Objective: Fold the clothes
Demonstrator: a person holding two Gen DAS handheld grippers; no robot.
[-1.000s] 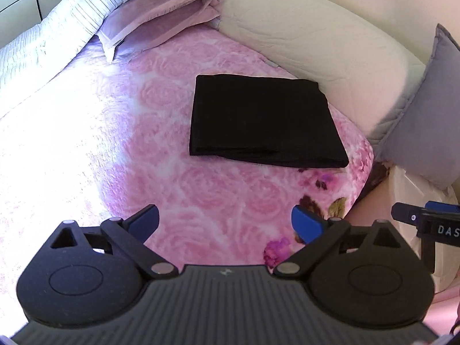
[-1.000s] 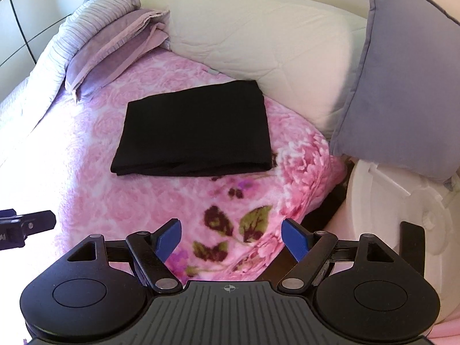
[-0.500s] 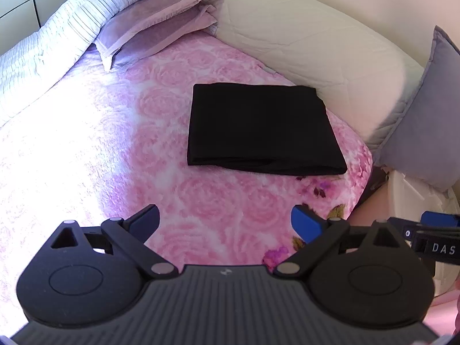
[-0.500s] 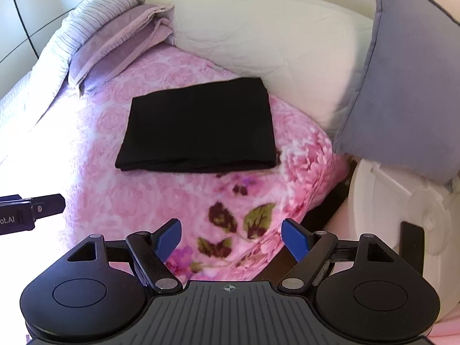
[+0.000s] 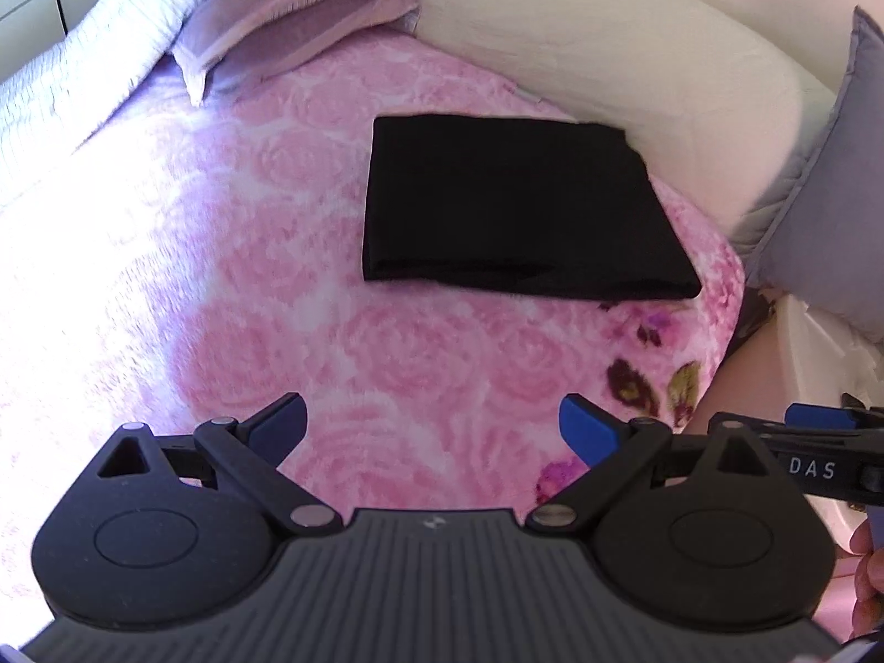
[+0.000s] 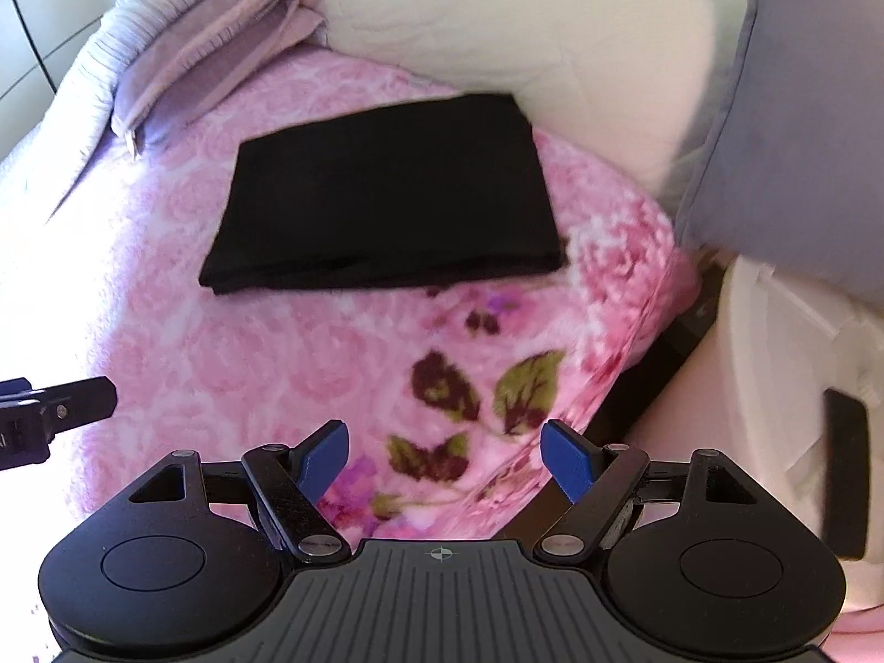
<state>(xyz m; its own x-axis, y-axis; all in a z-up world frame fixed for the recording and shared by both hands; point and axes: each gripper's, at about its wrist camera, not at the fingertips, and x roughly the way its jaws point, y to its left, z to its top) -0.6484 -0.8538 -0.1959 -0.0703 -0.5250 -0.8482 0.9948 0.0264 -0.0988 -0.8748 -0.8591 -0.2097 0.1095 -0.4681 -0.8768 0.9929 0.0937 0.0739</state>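
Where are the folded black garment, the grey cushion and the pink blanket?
folded black garment point(image 5: 514, 204), left wrist view, top face.
grey cushion point(image 6: 806, 127), right wrist view, front face.
pink blanket point(image 5: 387, 364), left wrist view, bare patch before garment.

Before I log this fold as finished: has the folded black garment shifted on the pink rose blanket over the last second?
No. The folded black garment keeps its spot on the pink rose blanket, by the cream bolster; only the cameras came closer.

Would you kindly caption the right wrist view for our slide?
Open right claw poised above a pink floral blanket, facing a neatly folded black garment.
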